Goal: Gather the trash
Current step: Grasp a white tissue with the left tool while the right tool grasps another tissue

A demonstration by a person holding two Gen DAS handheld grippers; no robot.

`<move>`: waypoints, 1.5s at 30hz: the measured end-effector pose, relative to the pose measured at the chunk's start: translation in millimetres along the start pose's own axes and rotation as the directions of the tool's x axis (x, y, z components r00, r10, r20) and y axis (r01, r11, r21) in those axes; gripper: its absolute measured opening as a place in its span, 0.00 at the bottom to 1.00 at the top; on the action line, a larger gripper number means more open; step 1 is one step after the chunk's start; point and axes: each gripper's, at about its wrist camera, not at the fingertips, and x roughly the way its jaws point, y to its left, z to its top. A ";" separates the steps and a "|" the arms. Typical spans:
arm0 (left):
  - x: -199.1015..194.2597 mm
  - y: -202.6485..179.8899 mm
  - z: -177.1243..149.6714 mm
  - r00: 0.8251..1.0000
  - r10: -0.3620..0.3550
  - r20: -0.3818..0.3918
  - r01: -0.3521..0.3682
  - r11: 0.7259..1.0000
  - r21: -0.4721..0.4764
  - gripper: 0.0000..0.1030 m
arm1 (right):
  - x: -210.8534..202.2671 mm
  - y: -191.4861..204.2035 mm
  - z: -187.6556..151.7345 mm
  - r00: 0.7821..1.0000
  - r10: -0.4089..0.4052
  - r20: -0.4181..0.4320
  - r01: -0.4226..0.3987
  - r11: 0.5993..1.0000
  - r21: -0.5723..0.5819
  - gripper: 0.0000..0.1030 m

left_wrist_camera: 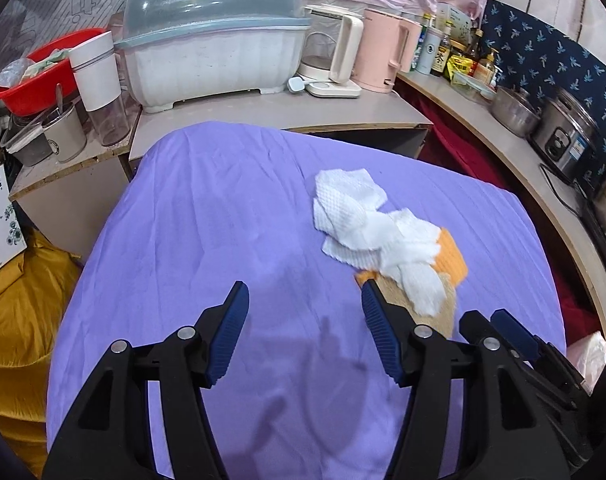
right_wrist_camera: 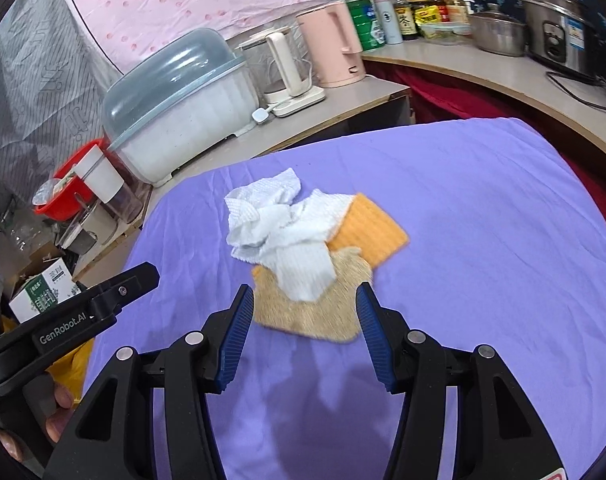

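Hovering wide open and empty, my right gripper (right_wrist_camera: 301,300) faces the crumpled tissues (right_wrist_camera: 281,236) lying directly ahead on the purple cloth (right_wrist_camera: 483,240), nearer than my equally open, empty left gripper (left_wrist_camera: 305,300).

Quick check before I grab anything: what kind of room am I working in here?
Most likely a cramped home kitchen corner: a covered dish rack, a pink kettle and a rice cooker line the counters around the purple-covered table.
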 end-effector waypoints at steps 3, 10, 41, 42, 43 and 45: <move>11.2 5.5 10.5 1.000 0.006 0.000 -0.006 1.000 -0.015 0.54 | 18.4 8.1 11.2 1.000 0.003 -0.002 -0.003 1.000 -0.021 0.51; 36.2 9.9 30.1 1.000 0.008 -0.008 -0.009 0.999 -0.043 0.54 | 57.5 18.6 25.3 1.000 -0.007 -0.027 0.005 0.998 -0.065 0.50; 75.2 -81.4 -6.0 0.983 -0.101 -0.150 0.119 0.987 0.112 0.03 | 8.3 -33.7 -31.7 0.996 -0.043 -0.072 0.043 0.999 0.000 0.07; 70.2 -83.7 -11.3 0.983 -0.101 -0.151 0.119 0.986 0.116 0.03 | 2.2 -36.2 -36.0 0.996 -0.045 -0.071 0.045 0.999 0.006 0.06; 61.8 -86.6 -19.6 0.982 -0.109 -0.155 0.128 0.985 0.118 0.03 | -6.2 -39.4 -41.7 0.996 -0.046 -0.072 0.047 0.999 0.013 0.05; 49.7 -89.9 -28.6 0.981 -0.117 -0.157 0.136 0.984 0.117 0.03 | -21.9 -45.3 -51.3 0.996 -0.047 -0.070 0.049 0.998 0.028 0.03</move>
